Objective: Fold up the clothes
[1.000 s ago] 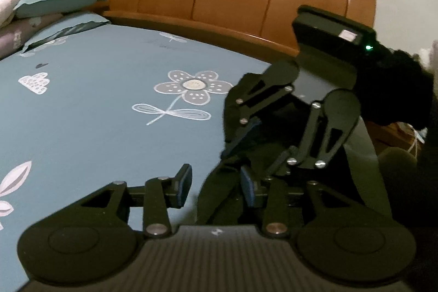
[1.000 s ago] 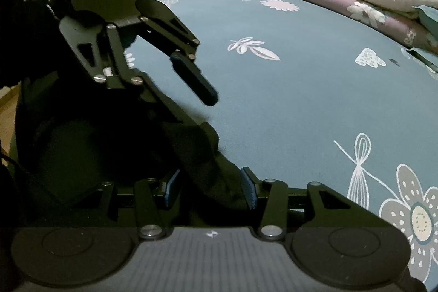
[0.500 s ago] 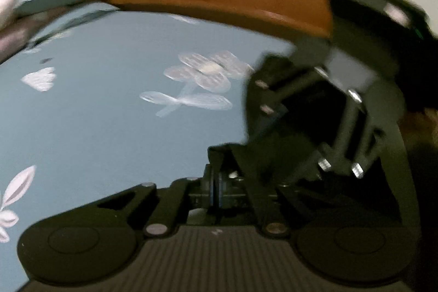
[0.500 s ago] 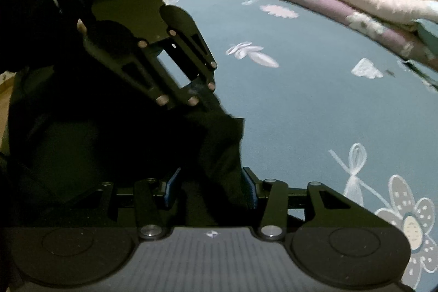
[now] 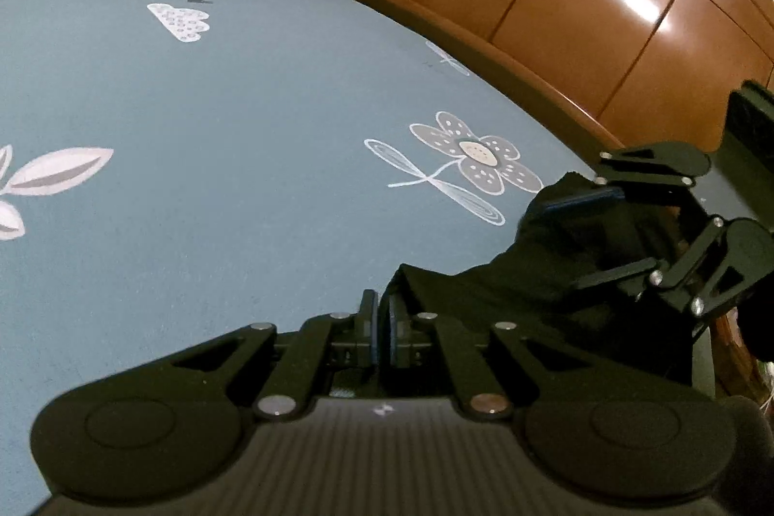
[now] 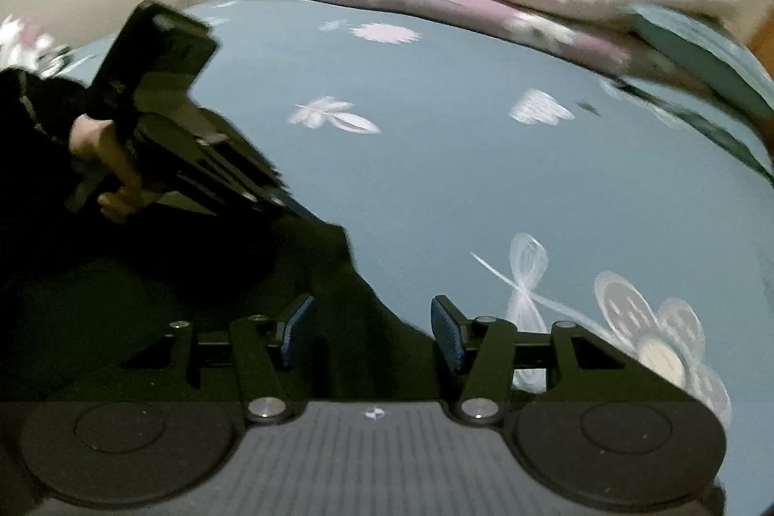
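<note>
Now the left hand-held gripper (image 5: 382, 322) has pinched the black garment (image 5: 508, 288) — right hand-held gripper (image 6: 370, 330) still wide.

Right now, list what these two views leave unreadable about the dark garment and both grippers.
- Dark garment: its type and full outline; the left wrist view cuts it at the right edge, and the right wrist view shows only shadow.
- Left gripper: fingers together at the cloth's corner; whether cloth sits between them cannot be seen.
- Right gripper: open over the garment edge; touching or hovering is unclear.
</note>
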A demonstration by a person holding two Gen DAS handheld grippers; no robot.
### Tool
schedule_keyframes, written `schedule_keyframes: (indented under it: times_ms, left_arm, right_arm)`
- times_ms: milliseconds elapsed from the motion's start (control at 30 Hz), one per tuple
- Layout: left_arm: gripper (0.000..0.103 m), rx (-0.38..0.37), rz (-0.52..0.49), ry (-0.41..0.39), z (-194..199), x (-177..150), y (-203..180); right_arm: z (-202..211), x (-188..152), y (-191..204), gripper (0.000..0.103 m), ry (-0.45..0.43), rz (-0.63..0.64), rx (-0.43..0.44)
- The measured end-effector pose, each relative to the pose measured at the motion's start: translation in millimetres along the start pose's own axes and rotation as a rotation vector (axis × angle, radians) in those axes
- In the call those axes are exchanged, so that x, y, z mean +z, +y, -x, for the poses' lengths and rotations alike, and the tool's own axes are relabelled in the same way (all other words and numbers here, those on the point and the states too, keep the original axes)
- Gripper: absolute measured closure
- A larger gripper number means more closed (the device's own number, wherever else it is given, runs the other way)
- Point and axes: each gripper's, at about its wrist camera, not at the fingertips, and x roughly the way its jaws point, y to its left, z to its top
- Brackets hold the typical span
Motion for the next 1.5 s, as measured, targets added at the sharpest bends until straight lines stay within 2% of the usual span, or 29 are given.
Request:
schedule_keyframes:
  times_ms: [233, 367, 433, 533, 633, 767, 900, 967, 1067, 1200, 1267, 1333, 1433, 1467, 1500]
  left_arm:
    - [0.097, 0.017, -0.031, 0.012, -4.2, -0.8, -2.9]
    - [0.097, 0.037, -0.047, 0.014, -4.1, -0.9, -6.1]
    - [0.097, 0.049, -0.042, 0.018, -4.3, 0.1, -8.1]
    - [0.096, 0.068, -0.063, 0.016, -4.7, -0.8, -12.3]
    - [0.096, 0.066, -0.053, 0.012, -4.5, -1.8, -10.5]
    - [0.095, 0.060, -0.027, 0.012, -4.4, -2.0, -7.2]
    - [0.095, 0.072, -0.025, 0.024, -4.8, -0.1, -8.9]
    - [0.095, 0.074, -0.023, 0.029, -5.0, 0.9, -8.9]
    - [0.095, 0.073, -0.008, 0.035, -5.0, 2.0, -7.7]
    - [0.095, 0.072, -0.002, 0.041, -5.3, 2.8, -6.7]
    - [0.095, 0.071, -0.001, 0.046, -5.9, 3.9, -6.3]
    - [0.095, 0.069, 0.002, 0.049, -6.2, 4.2, -5.8]
    - [0.095, 0.063, 0.010, 0.050, -6.4, 4.3, -4.5]
    - [0.095, 0.059, 0.016, 0.049, -6.5, 4.3, -3.2]
    - [0.095, 0.054, 0.023, 0.048, -6.5, 4.2, -2.0]
  right_arm:
    - [89.7, -57.4, -15.4, 0.045, -0.042, -0.420, -0.236]
    - [140.4, -98.8, -13.1, 0.045, -0.138, -0.660, -0.403]
    - [153.3, -118.4, -14.6, 0.045, -0.174, -0.753, -0.500]
    - [157.5, -146.7, -29.3, 0.045, -0.228, -0.897, -0.523]
    - [143.9, -168.4, -52.8, 0.037, -0.271, -1.020, -0.470]
    - [117.1, -191.2, -80.4, 0.033, -0.300, -1.165, -0.364]
    - [101.9, -193.6, -85.7, 0.014, -0.364, -1.186, -0.287]
    - [96.6, -194.0, -92.5, 0.011, -0.396, -1.190, -0.232]
    - [99.9, -198.0, -95.1, 0.011, -0.421, -1.270, -0.165]
    - [109.6, -215.4, -70.5, 0.011, -0.416, -1.341, -0.086]
    - [105.1, -216.4, -75.0, 0.010, -0.430, -1.337, -0.061]
    - [97.0, -210.6, -92.2, 0.009, -0.433, -1.323, 0.001]
    - [84.0, -194.9, -112.5, 0.004, -0.394, -1.262, 0.072]
    - [83.1, -191.8, -113.6, 0.005, -0.379, -1.245, 0.072]
    - [83.6, -190.5, -111.8, 0.013, -0.369, -1.234, 0.060]
